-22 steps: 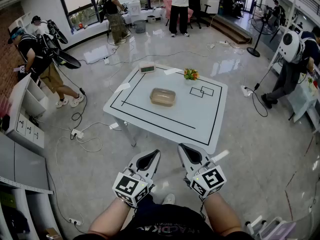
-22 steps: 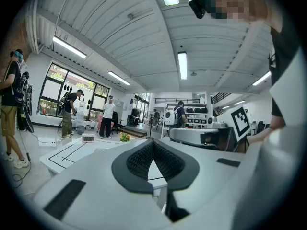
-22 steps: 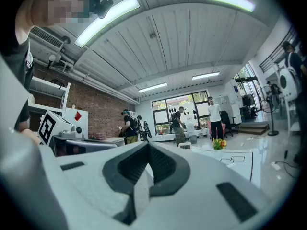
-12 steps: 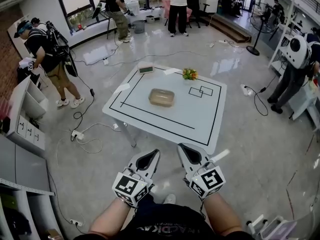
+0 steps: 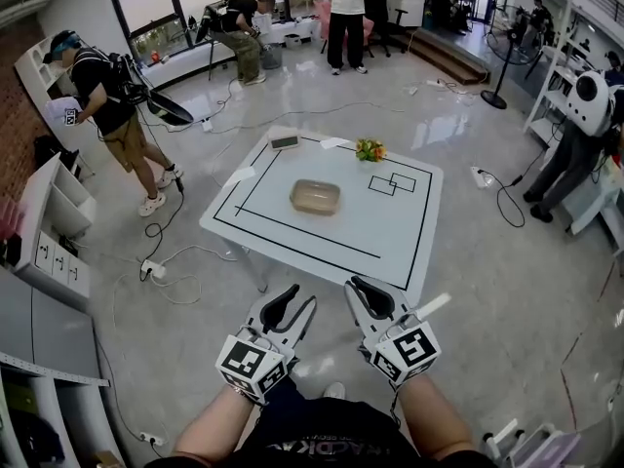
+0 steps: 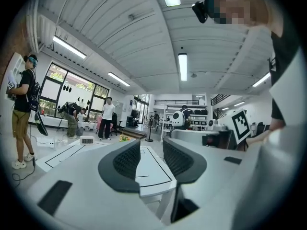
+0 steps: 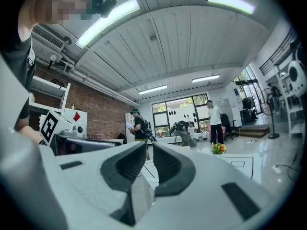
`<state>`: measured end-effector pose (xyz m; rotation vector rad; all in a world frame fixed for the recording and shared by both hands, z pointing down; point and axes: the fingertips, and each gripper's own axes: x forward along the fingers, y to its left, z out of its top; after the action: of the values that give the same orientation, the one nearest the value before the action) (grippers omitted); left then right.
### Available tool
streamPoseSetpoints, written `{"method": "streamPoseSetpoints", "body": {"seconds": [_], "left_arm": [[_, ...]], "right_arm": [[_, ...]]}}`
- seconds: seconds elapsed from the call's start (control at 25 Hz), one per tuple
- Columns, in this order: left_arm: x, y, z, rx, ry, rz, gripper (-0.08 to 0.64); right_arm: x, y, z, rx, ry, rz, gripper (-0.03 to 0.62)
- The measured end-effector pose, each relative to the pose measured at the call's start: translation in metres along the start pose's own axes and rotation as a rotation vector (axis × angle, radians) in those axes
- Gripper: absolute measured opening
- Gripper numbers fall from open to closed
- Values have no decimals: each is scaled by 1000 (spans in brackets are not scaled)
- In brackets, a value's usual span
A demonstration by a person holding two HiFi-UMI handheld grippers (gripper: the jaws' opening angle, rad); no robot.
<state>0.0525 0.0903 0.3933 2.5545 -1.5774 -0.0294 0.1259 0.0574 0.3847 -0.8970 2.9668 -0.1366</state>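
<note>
- The left tool (image 5: 301, 298) is hanging low in front of the person, over the floor and just short of the counter's (image 5: 390, 232) near edge.
- In the left gripper view, its (image 6: 151, 150) jaws are standing clearly apart with nothing between them. Only the counter top (image 6: 152, 169) is showing through the gap.
- The right tool (image 5: 358, 289) is sitting just beside the left one, also short of the counter edge.
- In the right gripper view, its (image 7: 149, 155) jaws are parted by only a narrow slit, and it isn't gripping anything either.
- A tan container (image 5: 315, 197) is sitting near the middle of the counter, inside the black outline, well apart from both tools.
- A little bunch of flowers (image 5: 370, 149) is standing at the far edge, and it's also showing off to the right in the right gripper view (image 7: 218, 148).
- Two overlapping black squares (image 5: 392, 181) are lying just near the flowers.
- A small flat device (image 5: 285, 142) is lying near the far left corner.
- Around the room, a person in a white shirt (image 5: 349, 8) is standing at the back, and another with gear strapped on (image 5: 107, 91) is walking at the left.
</note>
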Motion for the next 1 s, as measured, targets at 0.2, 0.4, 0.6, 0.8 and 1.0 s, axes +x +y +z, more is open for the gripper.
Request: {"method": "streamPoseSetpoints", "body": {"seconds": [0.2, 0.4, 0.6, 0.8, 1.0], "left_arm": [[9, 21, -2, 12, 6, 8, 296], [22, 53, 0, 27, 13, -23, 330], [40, 94, 6, 23, 20, -72, 336], [59, 139, 11, 6, 30, -117, 336], [79, 183, 13, -10, 36, -157, 337]], "right_arm": [[17, -15, 0, 32, -26, -49, 171], [46, -36, 1, 63, -38, -98, 198], [85, -54, 0, 68, -32, -160, 198], [125, -69, -1, 74, -14, -219, 199], [164, -79, -6, 72, 12, -266, 199]]}}
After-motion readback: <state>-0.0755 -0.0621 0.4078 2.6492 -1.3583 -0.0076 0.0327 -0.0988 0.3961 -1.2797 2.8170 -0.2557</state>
